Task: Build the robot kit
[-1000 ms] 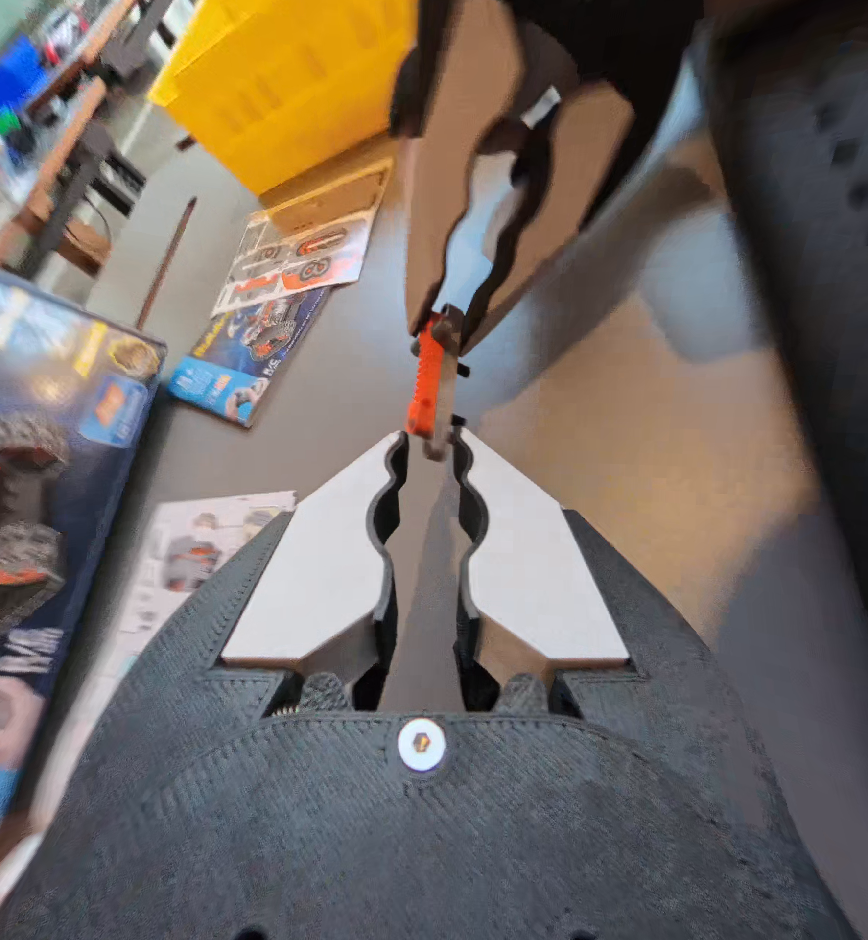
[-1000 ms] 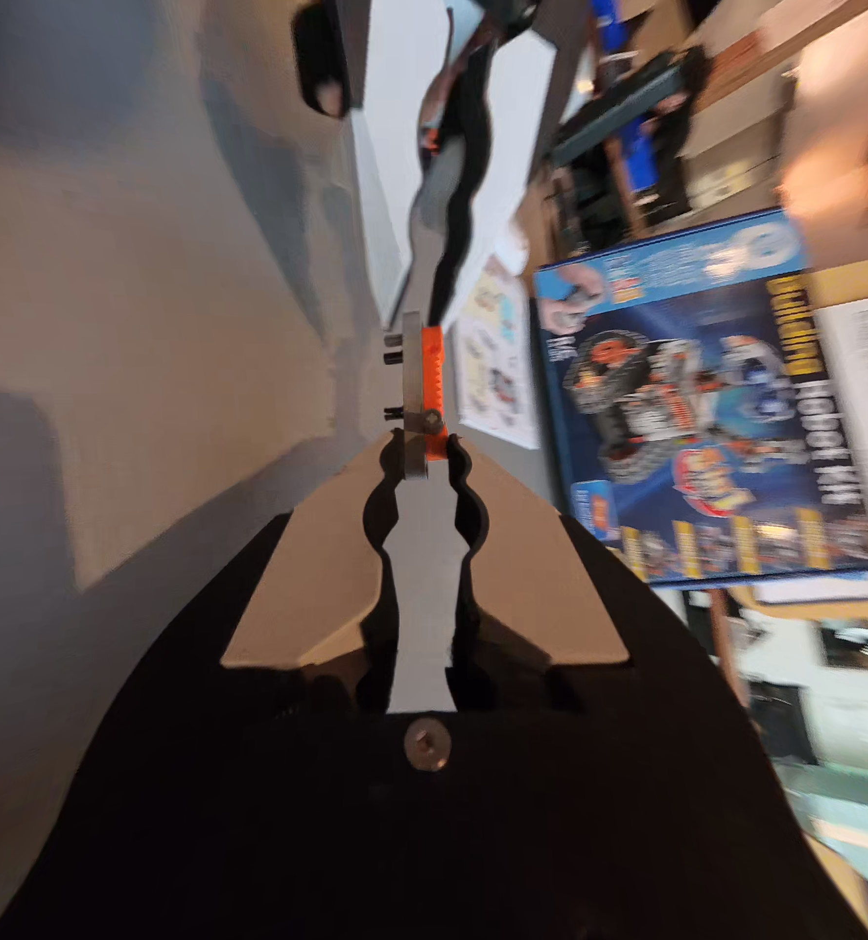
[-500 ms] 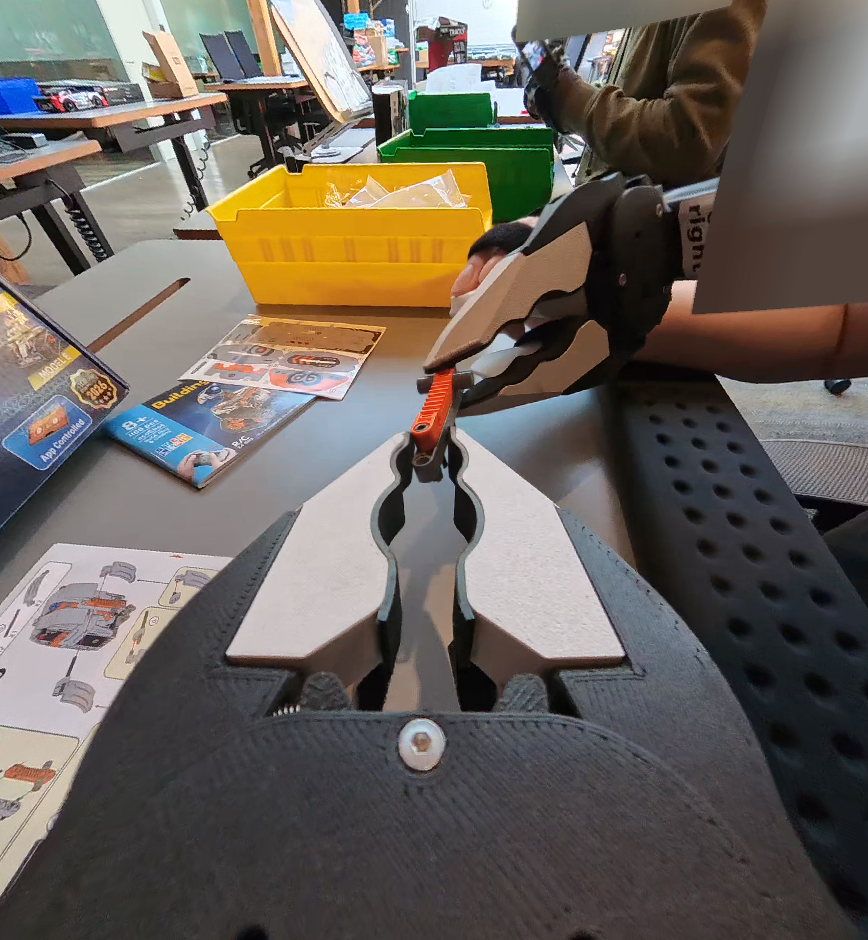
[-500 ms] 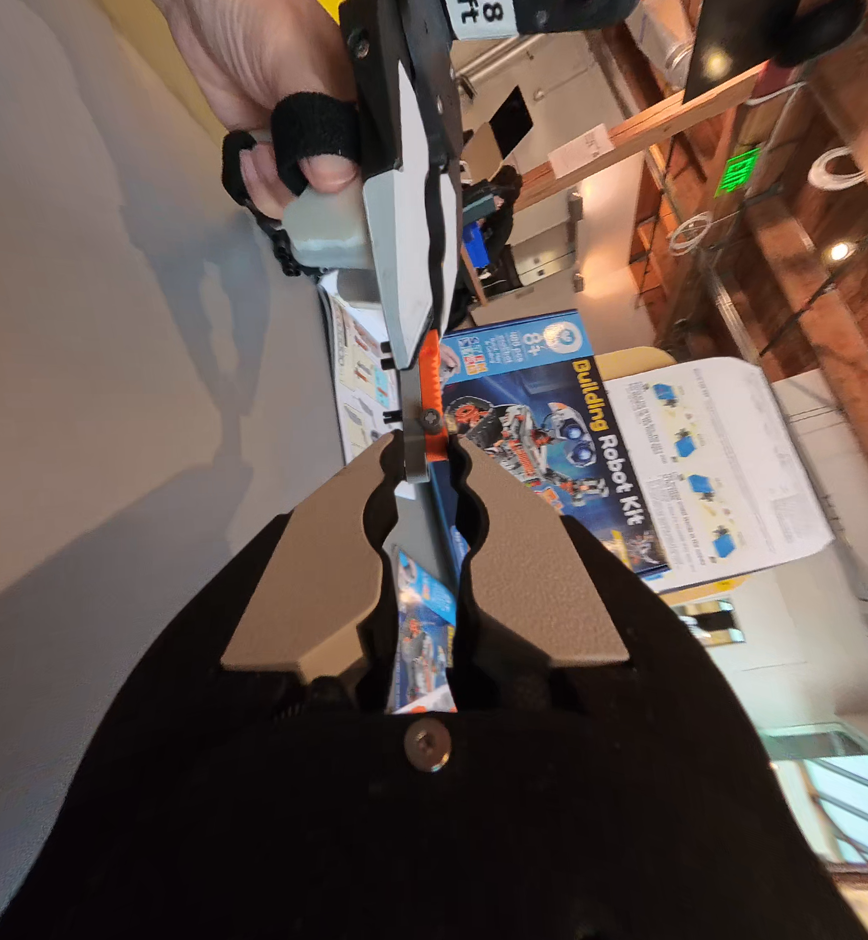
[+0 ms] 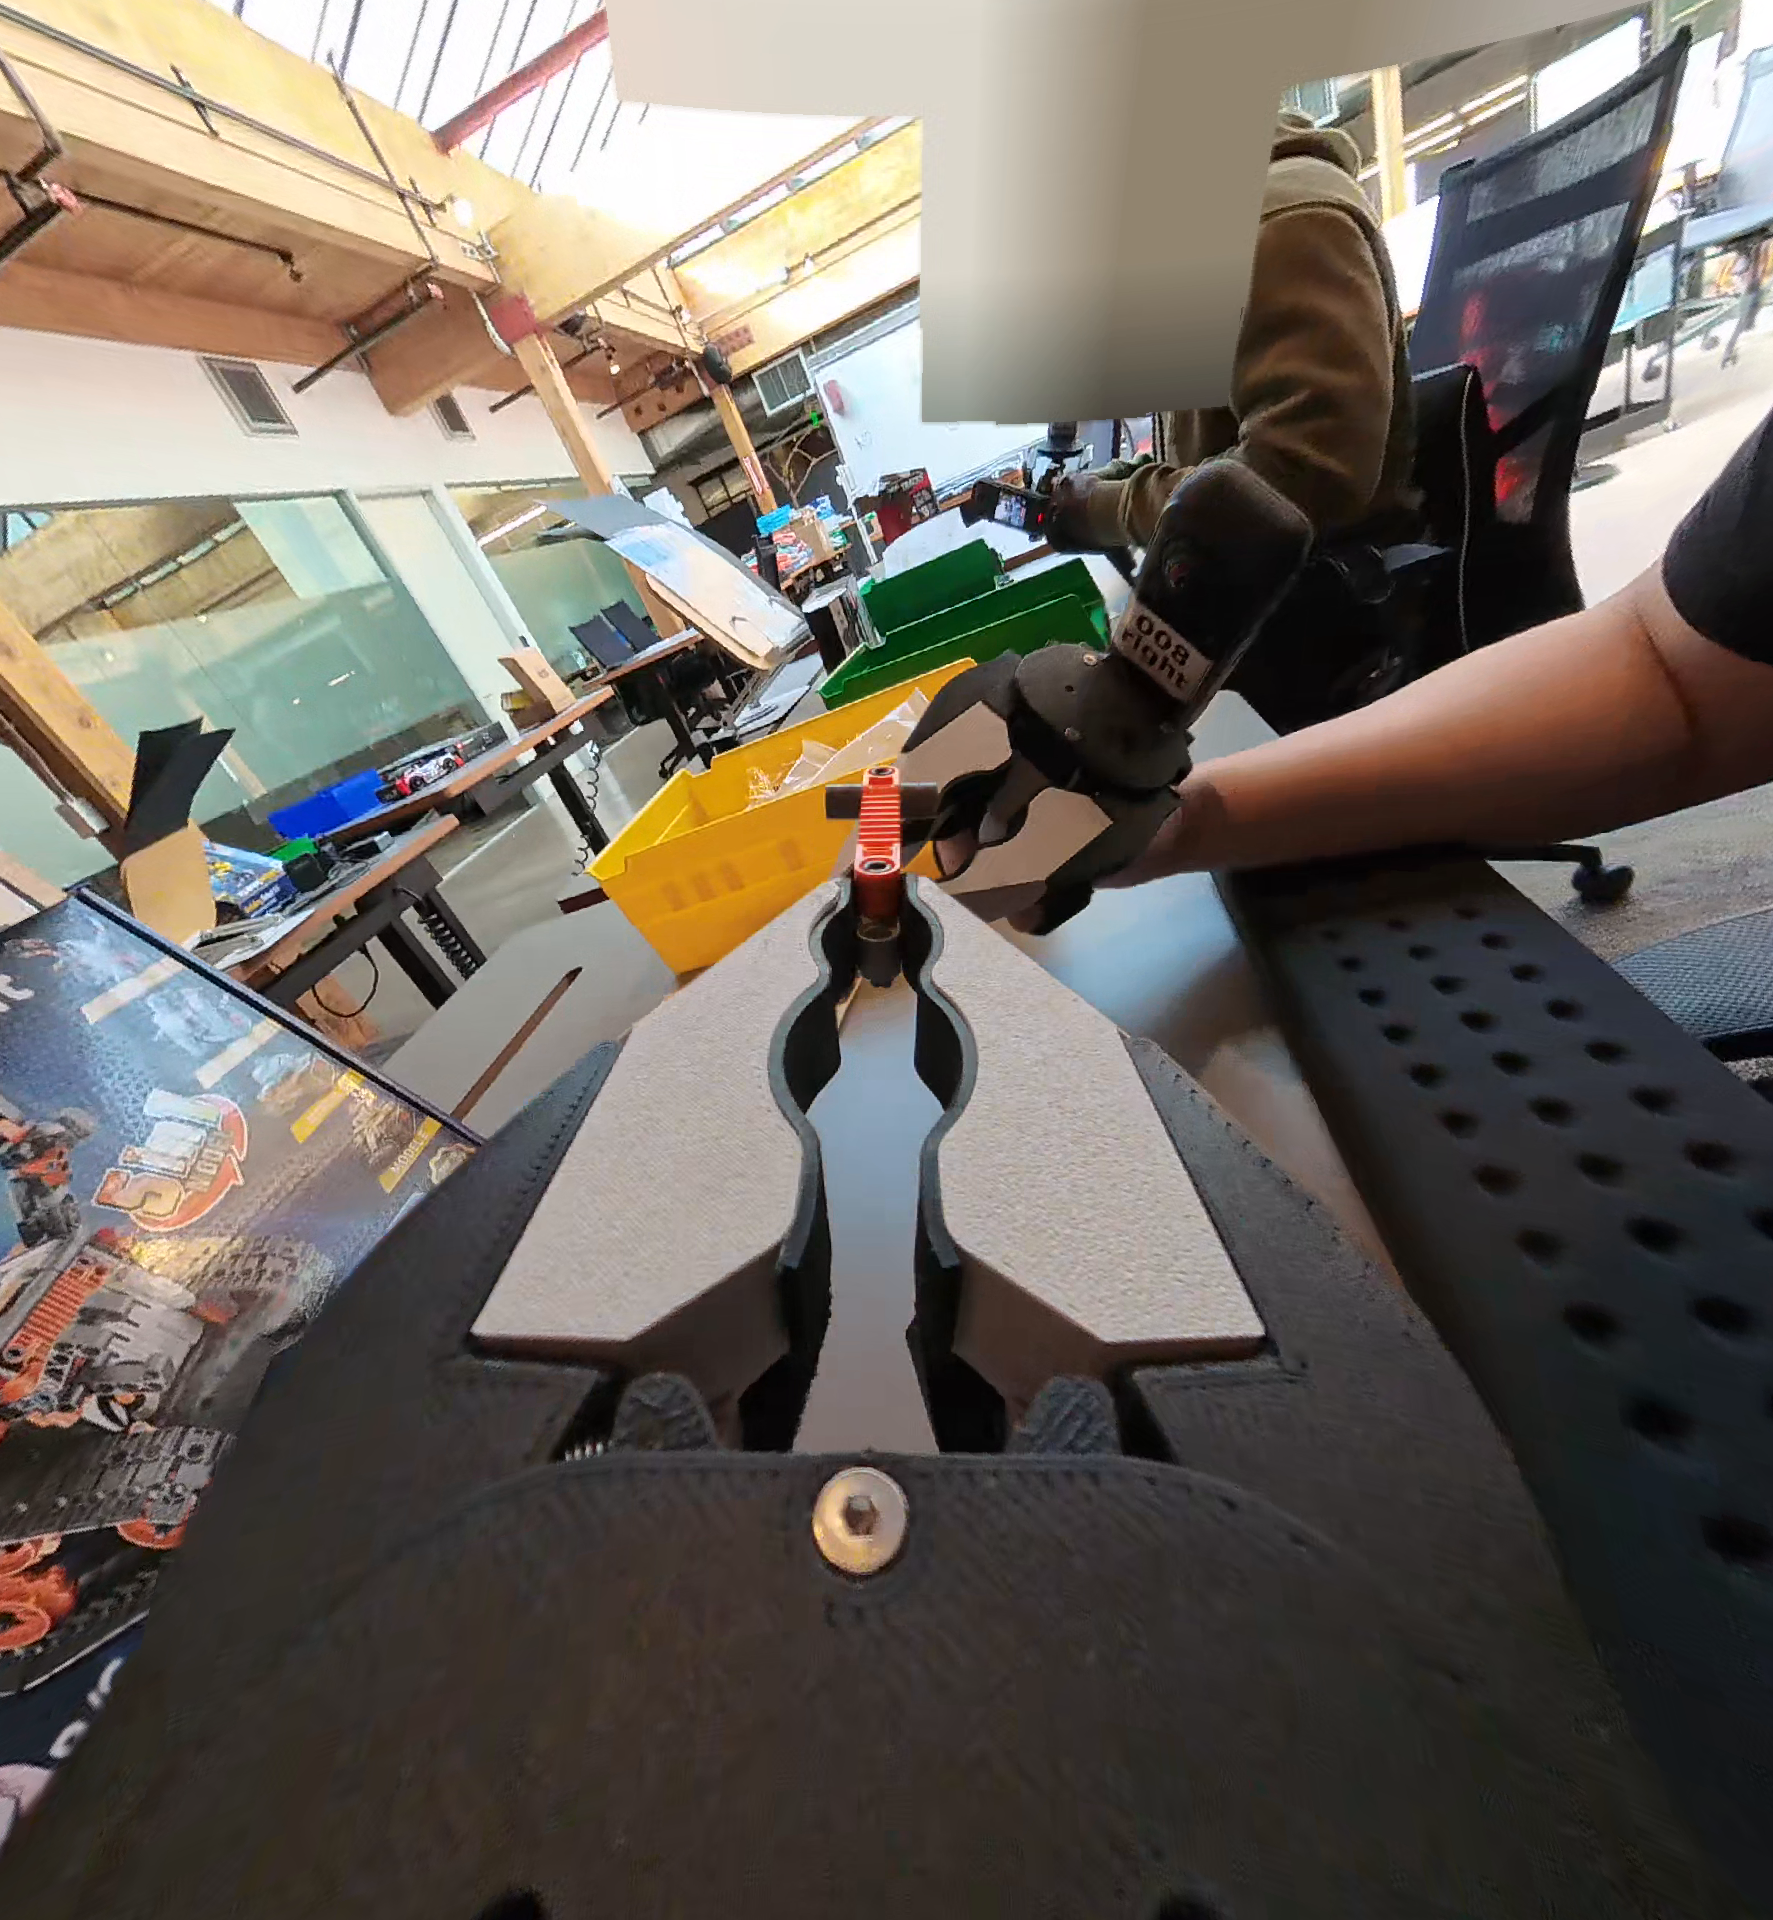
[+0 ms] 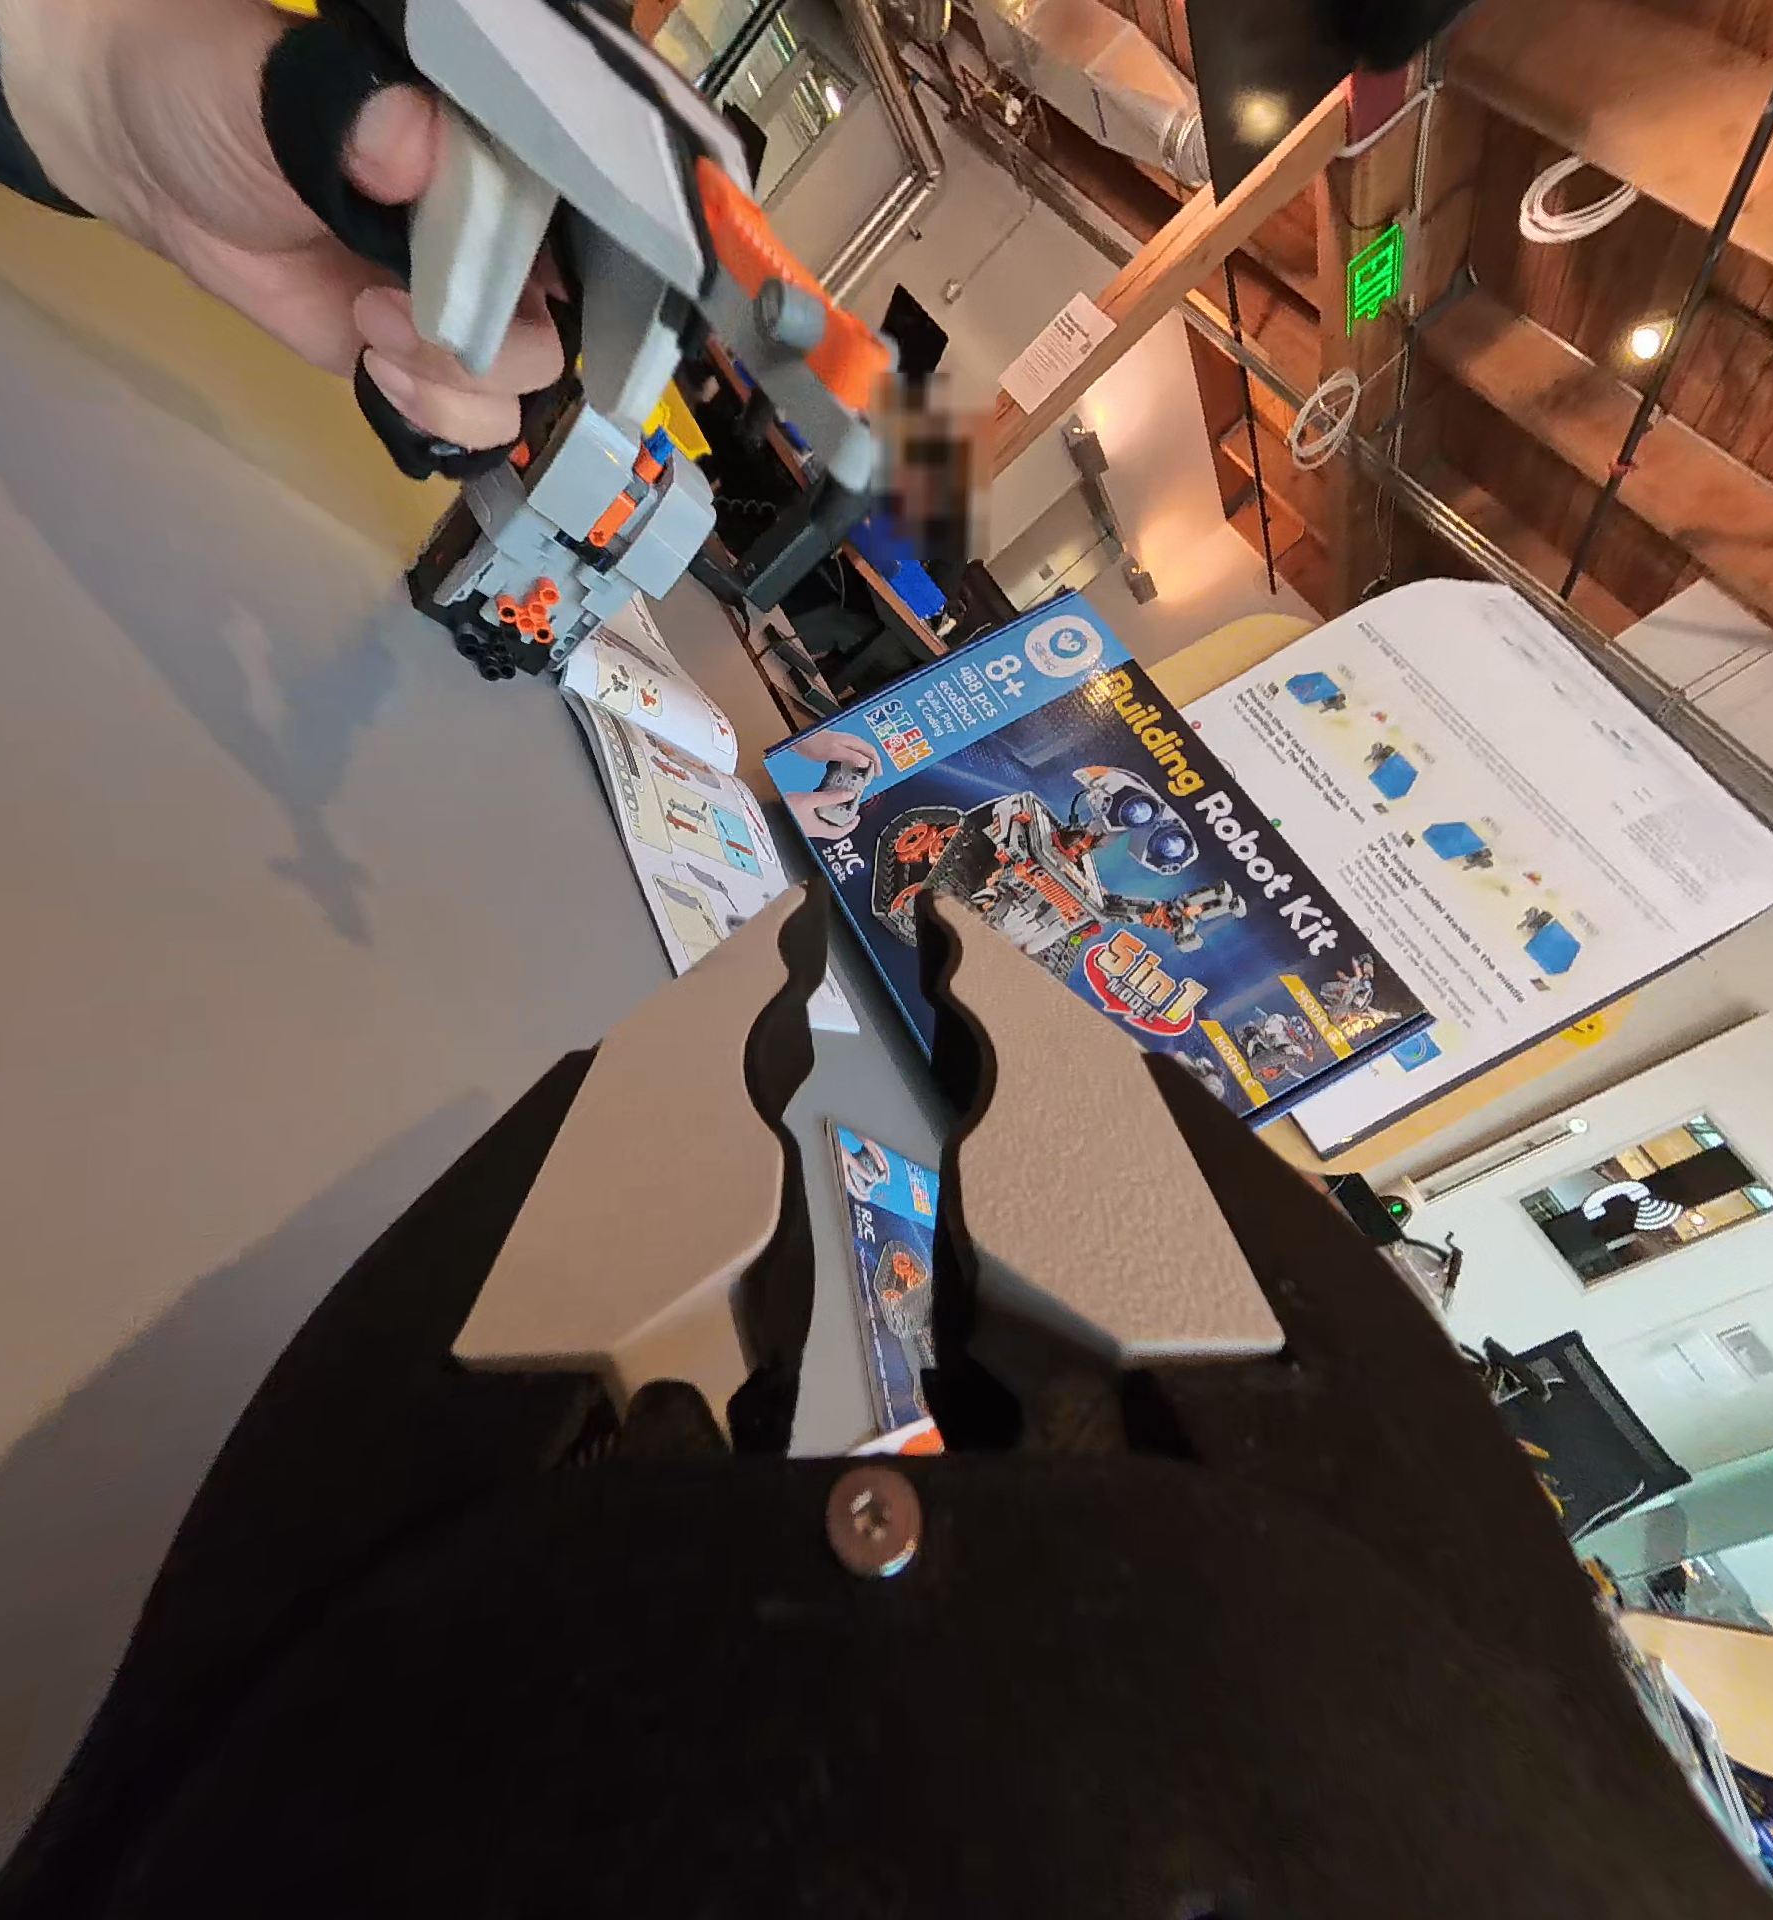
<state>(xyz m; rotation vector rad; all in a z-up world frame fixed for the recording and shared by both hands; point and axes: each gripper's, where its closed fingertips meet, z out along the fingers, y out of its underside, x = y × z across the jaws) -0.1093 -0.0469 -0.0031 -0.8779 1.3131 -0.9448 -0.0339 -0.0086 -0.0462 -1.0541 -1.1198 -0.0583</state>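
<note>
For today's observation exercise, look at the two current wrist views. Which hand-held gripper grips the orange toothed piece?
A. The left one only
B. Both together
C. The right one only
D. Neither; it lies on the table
A: in the left wrist view the left hand-held gripper is shut on the orange toothed piece, while the right wrist view shows the right hand-held gripper with nothing between its parted fingertips.

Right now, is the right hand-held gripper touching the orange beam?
Apart. Right wrist view: right hand-held gripper empty, orange beam well clear, in the left hand-held gripper.
</note>
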